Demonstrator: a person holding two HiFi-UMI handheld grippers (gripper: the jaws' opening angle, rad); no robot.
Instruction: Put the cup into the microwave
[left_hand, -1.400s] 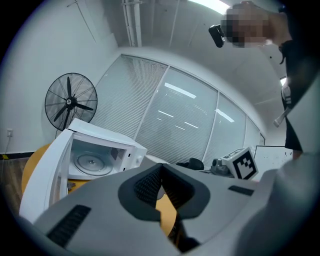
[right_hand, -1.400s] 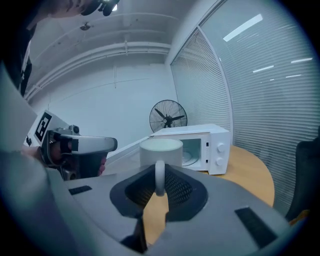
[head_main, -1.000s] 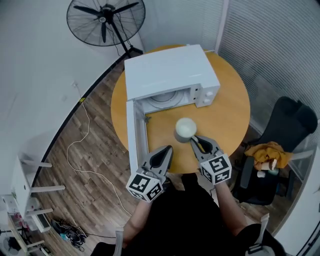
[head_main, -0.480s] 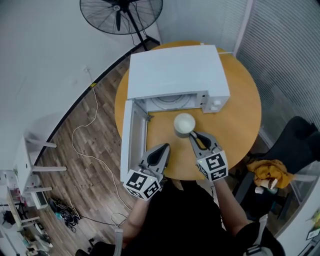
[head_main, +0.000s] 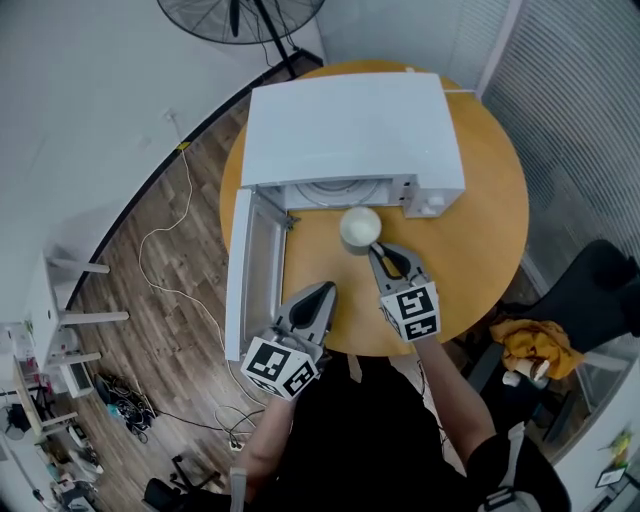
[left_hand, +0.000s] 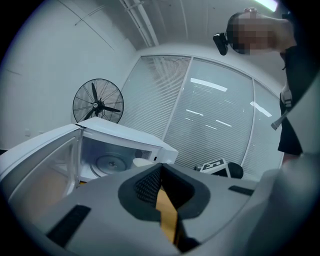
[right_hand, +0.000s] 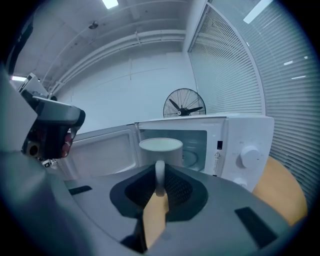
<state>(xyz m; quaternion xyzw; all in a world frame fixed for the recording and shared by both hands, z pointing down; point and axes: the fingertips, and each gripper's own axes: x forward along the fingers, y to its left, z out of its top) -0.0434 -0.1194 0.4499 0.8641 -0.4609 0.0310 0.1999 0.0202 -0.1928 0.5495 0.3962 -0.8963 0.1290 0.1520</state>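
**Tongs (head_main: 378, 255) pinch cup (head_main: 360, 228) by its handle (right_hand: 159, 172) at the open microwave (head_main: 350, 125)**

The right tongs (right_hand: 159, 186) are closed on the white cup's handle. The loop stands upright between the two pads, and the cup sits at their twelve o'clock with its rim level. I cannot tell whether its base rests on the table (head_main: 480, 230) or hangs just above it, because the tongs hide it. The left tongs (head_main: 325, 292) are pressed together with nothing in them. They are at about seven o'clock from the right pair, apart from the cup and over the near edge of the table.

At the cup's twelve o'clock, just beside it, is the mouth of the white microwave. The cup is just outside the opening, and a glass turntable (right_hand: 192, 159) shows inside the cavity. The door (head_main: 255, 270) is swung wide on the nine o'clock side and points toward six, running alongside the left tongs. Two knobs (right_hand: 248, 156) sit on the panel at the three o'clock side of the opening.

The microwave takes up the far half of the round wooden table. Beyond it, at eleven o'clock, a black fan (head_main: 240, 15) stands on the plank floor (head_main: 150, 200). A white cable (head_main: 165, 270) trails across the boards at nine. A dark chair (head_main: 600, 290) stands at four o'clock, with a yellow cloth (head_main: 535, 340) just beside it.
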